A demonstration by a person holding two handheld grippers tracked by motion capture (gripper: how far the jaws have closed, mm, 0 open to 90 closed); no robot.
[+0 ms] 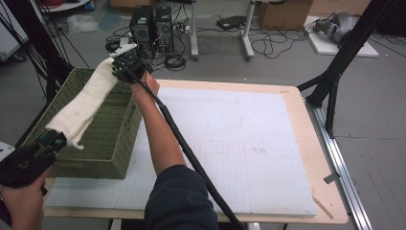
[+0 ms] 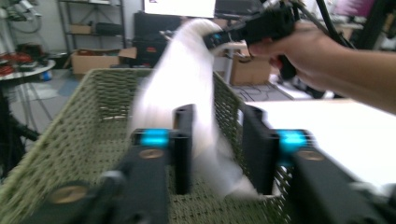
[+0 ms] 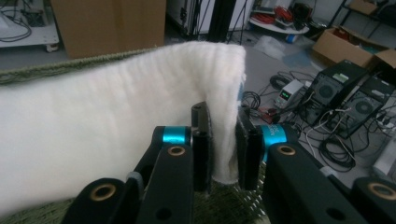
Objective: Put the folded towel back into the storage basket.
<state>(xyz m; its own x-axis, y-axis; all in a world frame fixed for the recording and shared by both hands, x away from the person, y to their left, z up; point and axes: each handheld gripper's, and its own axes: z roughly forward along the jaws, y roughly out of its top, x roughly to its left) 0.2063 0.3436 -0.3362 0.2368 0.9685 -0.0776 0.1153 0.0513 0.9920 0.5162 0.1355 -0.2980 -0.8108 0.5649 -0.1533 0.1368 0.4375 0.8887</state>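
Note:
A white towel point(image 1: 86, 103) stretches in the air over a green woven basket point(image 1: 107, 143) at the table's left edge. My right gripper point(image 1: 119, 69) holds the far end above the basket's far rim; in the right gripper view it point(image 3: 223, 112) is shut on the towel's folded edge point(image 3: 224, 93). My left gripper point(image 1: 53, 139) is at the basket's near corner. In the left gripper view its jaws stand apart, so the gripper point(image 2: 217, 112) is open, with the blurred towel point(image 2: 187, 84) hanging loose between them into the basket point(image 2: 70, 140). The right gripper point(image 2: 219, 39) appears beyond.
A white mat point(image 1: 249, 143) covers the wooden table point(image 1: 306, 143) to the basket's right. The right gripper's black cable point(image 1: 191, 153) runs along the forearm across the mat. Computer towers point(image 1: 153, 24) and cables lie on the floor behind; black stand legs point(image 1: 335, 76) rise at right.

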